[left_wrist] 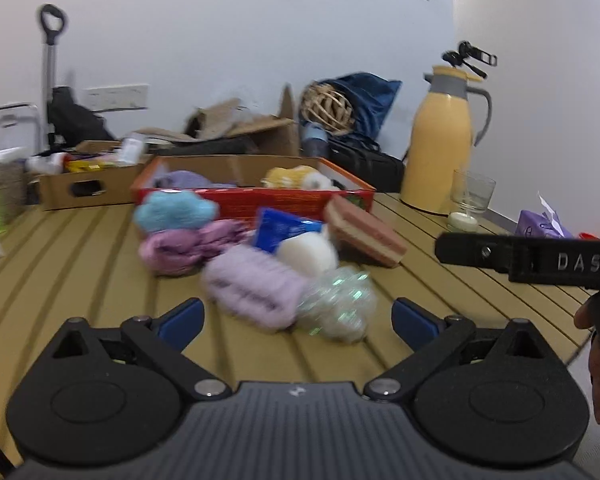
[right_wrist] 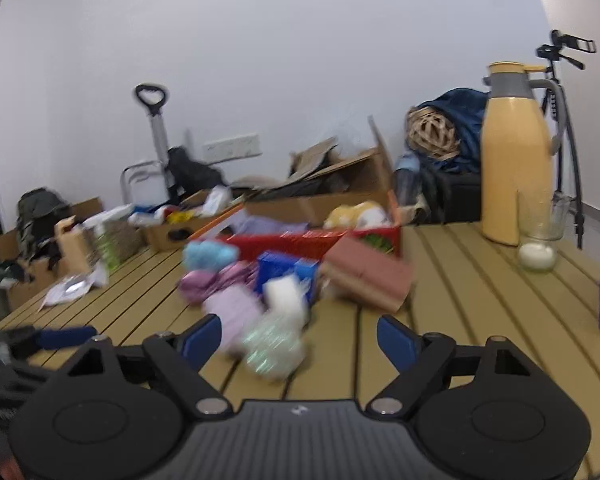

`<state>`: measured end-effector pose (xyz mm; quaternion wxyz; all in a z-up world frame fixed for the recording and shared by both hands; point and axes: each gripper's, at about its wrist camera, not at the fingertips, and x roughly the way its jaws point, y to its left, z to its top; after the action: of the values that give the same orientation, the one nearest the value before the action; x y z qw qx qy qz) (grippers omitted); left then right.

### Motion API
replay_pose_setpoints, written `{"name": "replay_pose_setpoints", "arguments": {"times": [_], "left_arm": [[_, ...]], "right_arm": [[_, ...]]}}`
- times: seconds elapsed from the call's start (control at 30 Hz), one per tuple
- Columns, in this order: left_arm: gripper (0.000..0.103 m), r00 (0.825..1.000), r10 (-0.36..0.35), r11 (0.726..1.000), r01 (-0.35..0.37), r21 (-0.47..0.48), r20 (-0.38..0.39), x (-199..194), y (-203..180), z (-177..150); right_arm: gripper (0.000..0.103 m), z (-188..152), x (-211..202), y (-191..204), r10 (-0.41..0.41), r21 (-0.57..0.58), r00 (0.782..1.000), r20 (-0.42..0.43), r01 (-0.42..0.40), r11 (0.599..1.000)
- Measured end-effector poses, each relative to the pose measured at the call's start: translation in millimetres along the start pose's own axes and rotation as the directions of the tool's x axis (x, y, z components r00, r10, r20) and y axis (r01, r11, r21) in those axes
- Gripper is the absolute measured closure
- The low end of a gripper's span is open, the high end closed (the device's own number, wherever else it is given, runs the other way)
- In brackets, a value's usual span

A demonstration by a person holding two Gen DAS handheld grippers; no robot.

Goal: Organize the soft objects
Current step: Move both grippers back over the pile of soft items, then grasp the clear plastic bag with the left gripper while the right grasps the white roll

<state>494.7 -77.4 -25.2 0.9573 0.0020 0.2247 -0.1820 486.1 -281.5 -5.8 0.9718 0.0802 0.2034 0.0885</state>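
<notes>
Both wrist cameras sit low over the slatted tabletop (left_wrist: 80, 240), facing the white back wall. Each sees the soft pile mid-frame, the red box (right_wrist: 300, 240) behind, the yellow thermos jug (left_wrist: 440, 148) at right. The left view is closer.

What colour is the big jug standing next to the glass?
The jug is pale yellow with a grey collar and handle, clearest in the right wrist view.

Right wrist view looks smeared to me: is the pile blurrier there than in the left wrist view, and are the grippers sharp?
Right wrist view: the soft pile, especially the iridescent puff, is heavily motion-smeared, while the right gripper is crisp. Left wrist view: milder blur; the lilac pad stays readable and the left gripper is sharp. Both views bend the slatted table at the edges.
</notes>
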Motion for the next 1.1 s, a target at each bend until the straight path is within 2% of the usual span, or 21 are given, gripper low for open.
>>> {"name": "replay_pose_setpoints", "arguments": {"times": [0.03,0.1,0.17,0.2,0.23,0.3,0.4,0.47,0.53,0.6,0.7,0.8,0.83,0.87,0.9,1.0,1.1], "left_arm": [[0.016,1.0,-0.009,1.0,0.009,0.014,-0.017,14,-5,3],[0.027,0.998,-0.027,0.998,0.03,0.056,-0.049,41,-16,6],[0.029,0.998,-0.019,0.994,0.025,0.106,-0.058,60,-28,4],[0.039,0.998,-0.011,0.991,0.019,0.133,-0.061,68,-33,2],[0.056,0.997,-0.009,0.988,0.02,0.154,-0.071,74,-37,-2],[0.062,0.996,-0.02,0.987,0.034,0.157,-0.092,78,-37,-7],[0.064,0.997,-0.041,0.991,0.049,0.124,-0.069,65,-27,-1],[0.064,0.995,-0.095,0.991,0.098,0.094,-0.03,44,-16,5],[0.064,0.993,-0.118,0.991,0.118,0.069,-0.001,26,-5,12],[0.064,0.995,-0.096,0.993,0.095,0.064,0.011,15,5,14],[0.064,1.0,-0.016,0.999,0.015,0.03,0.006,9,28,9],[0.064,0.998,0.056,0.998,-0.056,-0.016,0.008,7,48,8],[0.064,0.997,0.073,0.997,-0.073,-0.037,0.009,5,54,8],[0.064,0.997,0.082,0.996,-0.082,-0.045,0.007,4,59,8],[0.064,0.996,0.093,0.994,-0.092,-0.051,0.01,1,61,9],[0.064,0.994,0.103,0.994,-0.101,-0.047,0.042,-18,60,13],[0.064,0.992,0.098,0.995,-0.094,-0.045,0.079,-45,52,18]], "right_arm": [[0.02,4,6,-6,-0.003,0.006,1.0,-0.003,0.003,1.0],[0.02,10,20,-17,-0.016,0.004,1.0,-0.012,0.016,1.0],[0.02,16,34,-26,-0.021,-0.001,1.0,-0.024,0.021,1.0],[0.021,18,41,-30,-0.017,-0.005,0.999,-0.03,0.017,1.0],[0.021,20,48,-32,-0.017,-0.012,0.999,-0.035,0.017,1.0],[0.021,24,61,-35,-0.005,-0.036,0.999,-0.05,0.003,0.999],[0.021,31,85,-37,0.063,-0.046,0.993,-0.095,-0.068,0.997],[0.024,32,102,-33,0.106,-0.042,0.987,-0.125,-0.112,0.993],[0.028,30,117,-24,0.135,-0.045,0.98,-0.144,-0.143,0.989],[0.029,28,130,-12,0.164,-0.048,0.974,-0.159,-0.174,0.984],[0.03,23,145,5,0.2,-0.039,0.962,-0.186,-0.211,0.977],[0.044,17,156,18,0.169,-0.06,0.967,-0.191,-0.183,0.981],[0.054,15,158,19,0.172,-0.051,0.965,-0.197,-0.186,0.981],[0.06,14,159,18,0.178,-0.042,0.963,-0.202,-0.19,0.981],[0.073,12,161,18,0.165,-0.032,0.964,-0.209,-0.175,0.984],[0.075,13,149,20,0.114,-0.062,0.977,-0.181,-0.127,0.99],[0.075,15,115,19,0.104,-0.053,0.985,-0.136,-0.112,0.992]]}}
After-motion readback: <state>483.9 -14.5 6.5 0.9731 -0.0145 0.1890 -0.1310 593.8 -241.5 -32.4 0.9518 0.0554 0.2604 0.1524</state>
